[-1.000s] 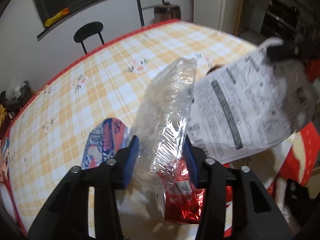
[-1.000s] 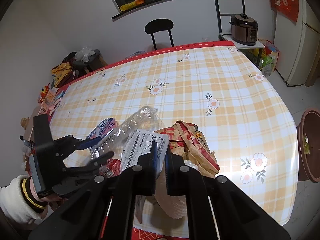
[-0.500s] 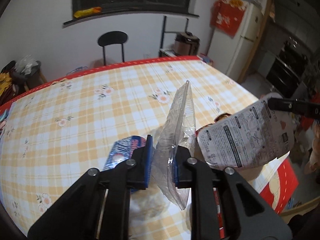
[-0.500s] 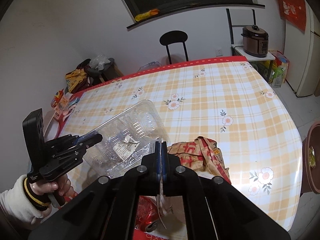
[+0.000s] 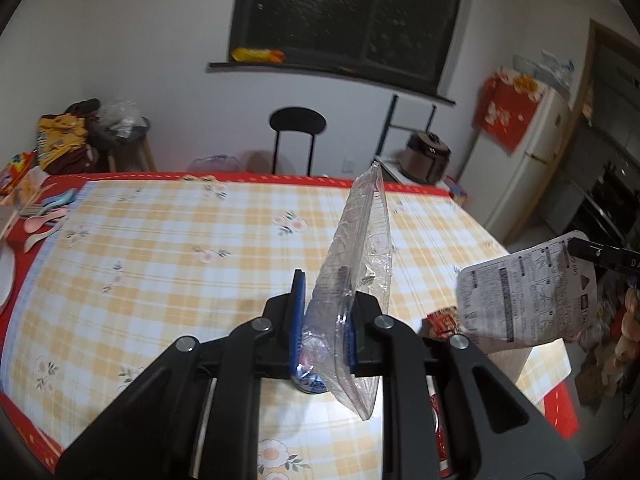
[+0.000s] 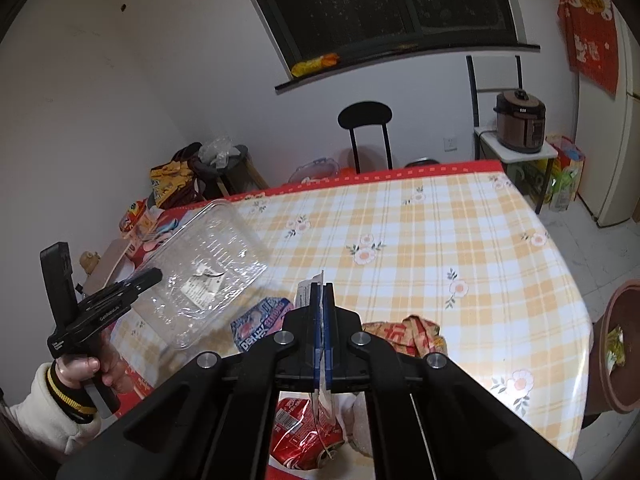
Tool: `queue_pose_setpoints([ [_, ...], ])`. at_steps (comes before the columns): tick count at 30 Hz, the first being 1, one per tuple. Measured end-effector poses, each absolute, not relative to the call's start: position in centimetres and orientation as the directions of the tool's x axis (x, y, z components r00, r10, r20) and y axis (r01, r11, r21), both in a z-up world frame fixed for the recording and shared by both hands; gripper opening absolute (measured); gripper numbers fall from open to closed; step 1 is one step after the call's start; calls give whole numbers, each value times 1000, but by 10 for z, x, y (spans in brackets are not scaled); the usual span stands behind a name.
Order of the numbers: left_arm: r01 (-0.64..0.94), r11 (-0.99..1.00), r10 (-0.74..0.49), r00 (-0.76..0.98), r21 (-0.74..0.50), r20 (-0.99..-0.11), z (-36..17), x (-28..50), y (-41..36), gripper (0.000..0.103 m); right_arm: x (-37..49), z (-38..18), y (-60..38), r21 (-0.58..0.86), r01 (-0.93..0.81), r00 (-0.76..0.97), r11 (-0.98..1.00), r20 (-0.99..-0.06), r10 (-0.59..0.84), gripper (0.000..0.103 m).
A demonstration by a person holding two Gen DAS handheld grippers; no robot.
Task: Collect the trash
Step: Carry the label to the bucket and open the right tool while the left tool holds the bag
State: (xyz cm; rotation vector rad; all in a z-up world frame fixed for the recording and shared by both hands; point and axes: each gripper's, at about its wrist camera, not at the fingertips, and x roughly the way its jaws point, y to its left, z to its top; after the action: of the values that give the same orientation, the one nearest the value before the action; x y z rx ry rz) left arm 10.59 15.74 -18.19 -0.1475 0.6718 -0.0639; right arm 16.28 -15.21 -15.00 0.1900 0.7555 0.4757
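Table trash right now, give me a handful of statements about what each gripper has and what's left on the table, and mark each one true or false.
1. The left gripper is shut on the clear plastic container. True.
2. The right gripper is open and holds nothing. False: it is shut on the white printed pouch.
3. A crushed red can lies on the table near its close edge. True.
4. The clear plastic container rests flat on the table. False: it is lifted off the table, held up in the left gripper.
5. A crumpled red and tan wrapper lies on the table. True.
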Motion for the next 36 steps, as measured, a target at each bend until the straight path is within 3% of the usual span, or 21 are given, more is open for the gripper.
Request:
queue_pose_setpoints([
  [17,-51,983,-53,840,-175,-540,-137,71,120,20,160,-101,-253,291,-309,738,905,-526,422,3],
  [36,116,981,-180,831,-152,-527,-107,106,-57,20,123,-121,-485,333,-37,831,942,-514,214,3],
])
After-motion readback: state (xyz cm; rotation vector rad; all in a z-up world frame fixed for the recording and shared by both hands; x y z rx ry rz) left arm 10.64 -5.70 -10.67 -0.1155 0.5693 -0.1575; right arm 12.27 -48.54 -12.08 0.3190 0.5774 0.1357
